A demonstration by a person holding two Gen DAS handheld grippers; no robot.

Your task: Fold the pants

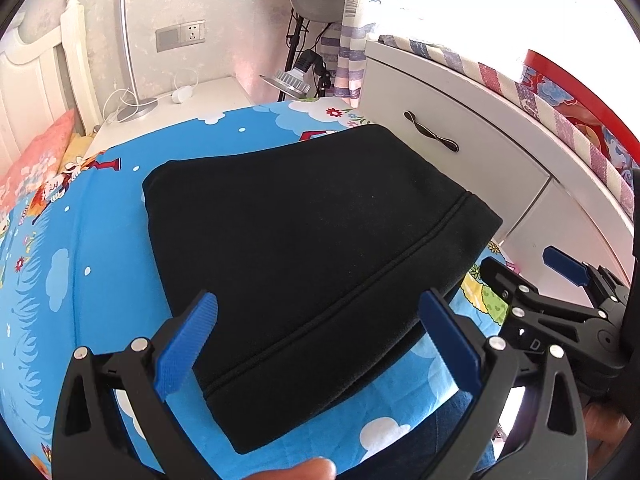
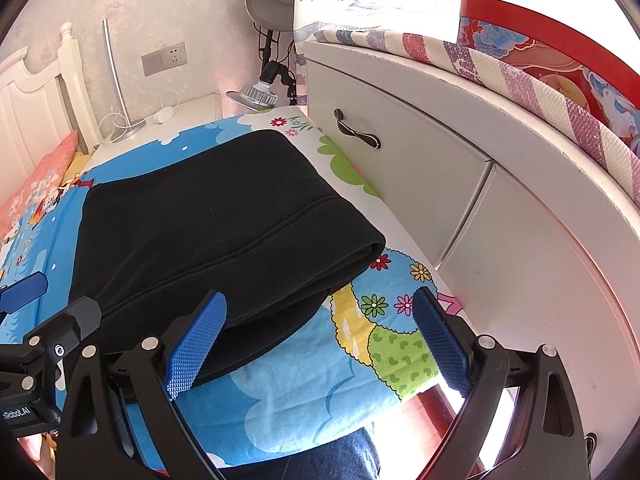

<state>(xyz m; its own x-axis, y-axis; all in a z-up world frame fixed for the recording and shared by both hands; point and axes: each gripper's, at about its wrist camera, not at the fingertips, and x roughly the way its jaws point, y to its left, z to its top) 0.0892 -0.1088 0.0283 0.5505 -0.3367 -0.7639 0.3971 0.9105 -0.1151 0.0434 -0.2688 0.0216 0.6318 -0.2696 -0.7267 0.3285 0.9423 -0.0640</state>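
1. Black pants (image 1: 304, 264) folded into a thick, layered rectangle, flat on the cartoon-print bedsheet (image 1: 100, 272), filling the centre of the left wrist view and running from 11 o'clock to 5 o'clock.
2. Stitched band along the pants' near edge, crossing from 2 o'clock down to 6 o'clock; stacked layers showing at the right end in the right wrist view (image 2: 208, 232).
3. Left gripper (image 1: 318, 344) held above the near edge of the pants, blue pads spread wide, nothing between them; contact with the cloth not discernible.
4. Right gripper (image 2: 318, 340) spread wide too, empty, low over the sheet at 6 o'clock, its left pad just over the pants' near corner, its right pad over bare sheet.
5. Right gripper also seen in the left wrist view at 4 o'clock (image 1: 532, 276), beside the pants' right end.
6. White drawer unit (image 2: 420, 184) with a dark handle (image 2: 356, 134) at 1 to 3 o'clock, close against the bed edge.
7. White nightstand (image 1: 192, 108) at 11 o'clock with a silver lamp (image 1: 132, 64) and cable; wall socket (image 1: 181, 35) above it.
8. Pink pillow (image 1: 36, 160) at 9 o'clock by the white headboard (image 1: 36, 68).
9. A fingertip (image 1: 296, 468) at 6 o'clock in the left wrist view.
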